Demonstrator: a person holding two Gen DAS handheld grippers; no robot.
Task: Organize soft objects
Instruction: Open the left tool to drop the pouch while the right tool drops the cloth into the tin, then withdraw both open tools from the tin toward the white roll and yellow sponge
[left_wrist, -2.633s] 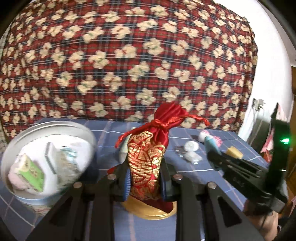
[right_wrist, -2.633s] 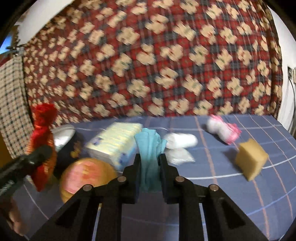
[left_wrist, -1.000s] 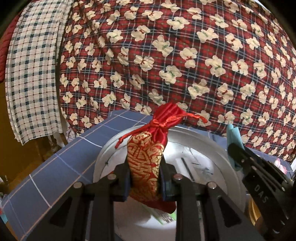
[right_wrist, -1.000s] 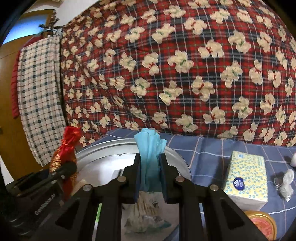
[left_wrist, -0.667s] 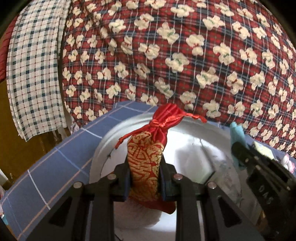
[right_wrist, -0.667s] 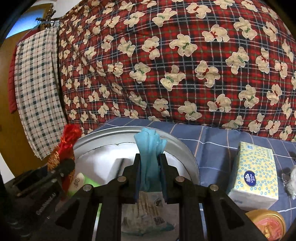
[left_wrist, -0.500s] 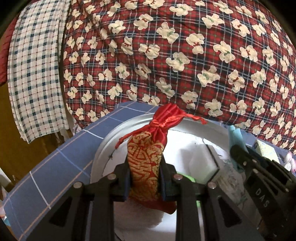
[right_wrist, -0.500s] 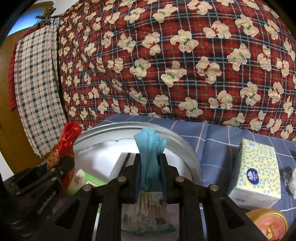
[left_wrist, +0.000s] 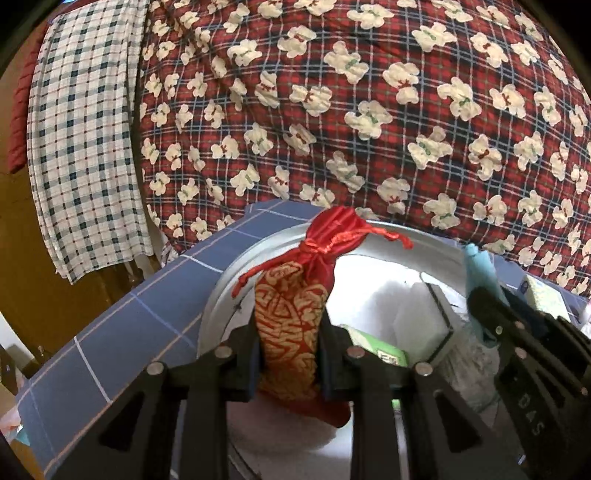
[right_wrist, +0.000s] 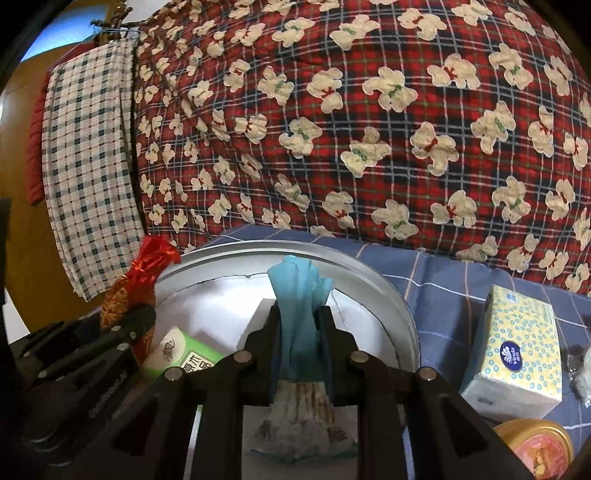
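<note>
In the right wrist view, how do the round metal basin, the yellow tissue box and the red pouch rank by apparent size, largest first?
1. Round metal basin, clearly the widest.
2. Yellow tissue box.
3. Red pouch, though the left gripper hides its lower part, so its full size is unsure.

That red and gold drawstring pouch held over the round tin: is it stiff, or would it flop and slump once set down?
The red and gold pouch probably is soft but filled: it stands upright between the left gripper fingers, whose jaws are opening. Its satin sheen suggests it may slip easily. With a narrow tied neck and rounded bottom, it would likely tip onto its side in the round tin.
</note>
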